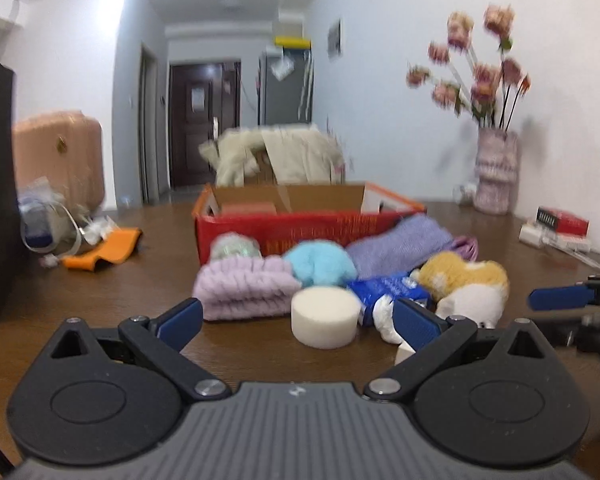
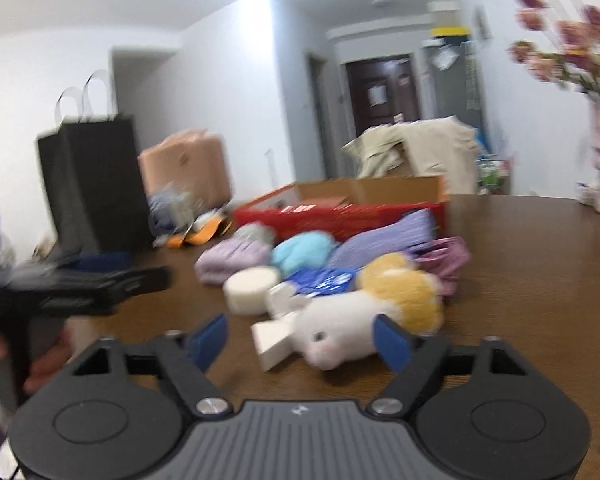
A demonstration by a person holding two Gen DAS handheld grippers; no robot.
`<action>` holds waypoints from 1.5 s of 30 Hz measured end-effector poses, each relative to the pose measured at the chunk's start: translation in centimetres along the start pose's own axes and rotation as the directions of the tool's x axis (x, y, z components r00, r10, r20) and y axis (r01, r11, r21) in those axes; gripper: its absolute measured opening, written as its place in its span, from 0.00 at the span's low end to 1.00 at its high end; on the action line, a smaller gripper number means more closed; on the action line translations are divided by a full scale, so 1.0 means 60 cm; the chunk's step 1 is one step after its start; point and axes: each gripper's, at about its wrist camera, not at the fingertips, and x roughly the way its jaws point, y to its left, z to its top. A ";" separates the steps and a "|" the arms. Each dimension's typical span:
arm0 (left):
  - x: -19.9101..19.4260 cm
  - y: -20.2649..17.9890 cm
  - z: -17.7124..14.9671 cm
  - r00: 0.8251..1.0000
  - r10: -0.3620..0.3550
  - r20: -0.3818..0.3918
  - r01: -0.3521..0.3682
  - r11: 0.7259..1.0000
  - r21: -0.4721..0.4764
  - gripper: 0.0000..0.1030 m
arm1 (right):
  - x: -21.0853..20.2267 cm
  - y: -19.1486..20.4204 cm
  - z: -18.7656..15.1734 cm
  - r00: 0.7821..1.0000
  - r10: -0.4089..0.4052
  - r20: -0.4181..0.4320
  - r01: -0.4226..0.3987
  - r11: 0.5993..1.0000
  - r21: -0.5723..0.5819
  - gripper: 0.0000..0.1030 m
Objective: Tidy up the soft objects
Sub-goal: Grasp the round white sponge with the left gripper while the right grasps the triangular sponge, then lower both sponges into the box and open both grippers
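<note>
A pile of soft things lies on the brown table point(image 1: 140, 280) in front of a red cardboard box point(image 1: 300, 226): a folded lilac towel point(image 1: 244, 292), a blue fluffy ball point(image 1: 320, 266), a purple cloth point(image 1: 400, 246), a blue packet point(image 1: 392, 290) and a yellow-and-white plush toy point(image 1: 464, 284). My left gripper point(image 1: 300, 324) is open, with a white foam cylinder point(image 1: 325, 318) just ahead between its fingers, untouched. My right gripper point(image 2: 302, 343) is open around the plush toy's white head point(image 2: 340, 332). Its right pad is at the toy's side and its left pad stands clear.
A white block point(image 2: 274, 342) lies beside the plush head. A vase of pink flowers point(image 1: 496, 172) and a red book point(image 1: 562, 220) stand at the right by the wall. An orange cloth point(image 1: 104, 248) and clutter lie at the left, next to a black paper bag point(image 2: 92, 184).
</note>
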 end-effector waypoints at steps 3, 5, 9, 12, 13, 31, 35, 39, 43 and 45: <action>0.052 0.013 0.013 0.996 -0.047 -0.074 0.046 0.999 -0.018 0.95 | 0.041 0.027 0.003 0.998 0.014 -0.067 -0.016 0.999 -0.034 0.52; 0.080 0.019 0.021 0.990 -0.081 -0.116 0.077 0.996 -0.037 0.83 | 0.068 0.043 0.007 0.994 0.008 -0.110 -0.013 0.999 -0.043 0.49; 0.128 0.018 0.033 0.972 -0.144 -0.187 0.139 0.990 -0.040 0.79 | 0.119 0.064 0.010 0.981 -0.024 -0.194 0.013 0.998 -0.053 0.39; 0.136 0.015 0.032 0.975 -0.147 -0.168 0.148 0.989 -0.006 0.80 | 0.136 0.069 0.005 0.973 -0.084 -0.214 0.072 0.995 -0.064 0.35; 0.140 0.016 0.030 0.974 -0.150 -0.172 0.151 0.989 -0.011 0.80 | 0.138 0.067 0.003 0.973 -0.088 -0.214 0.078 0.995 -0.055 0.34; 0.074 0.032 0.052 0.965 -0.260 -0.043 0.258 0.965 -0.046 0.42 | 0.079 0.048 0.046 0.996 0.074 -0.058 -0.072 0.997 0.025 0.24; 0.076 0.038 0.114 0.968 -0.251 -0.028 0.251 0.968 0.011 0.42 | 0.065 0.009 0.112 0.998 0.061 0.006 -0.061 0.998 0.014 0.25; 0.145 0.037 0.196 0.970 -0.242 -0.021 0.243 0.969 0.050 0.43 | 0.106 -0.051 0.197 0.997 0.023 0.067 -0.023 1.000 0.010 0.25; 0.285 0.029 0.271 0.976 -0.202 -0.078 0.204 0.979 0.023 0.43 | 0.216 -0.116 0.285 0.999 -0.033 0.015 0.032 0.999 0.024 0.25; 0.360 0.036 0.298 0.978 -0.181 -0.101 0.180 0.984 -0.020 0.43 | 0.280 -0.143 0.316 0.997 -0.075 -0.022 0.075 0.997 0.013 0.26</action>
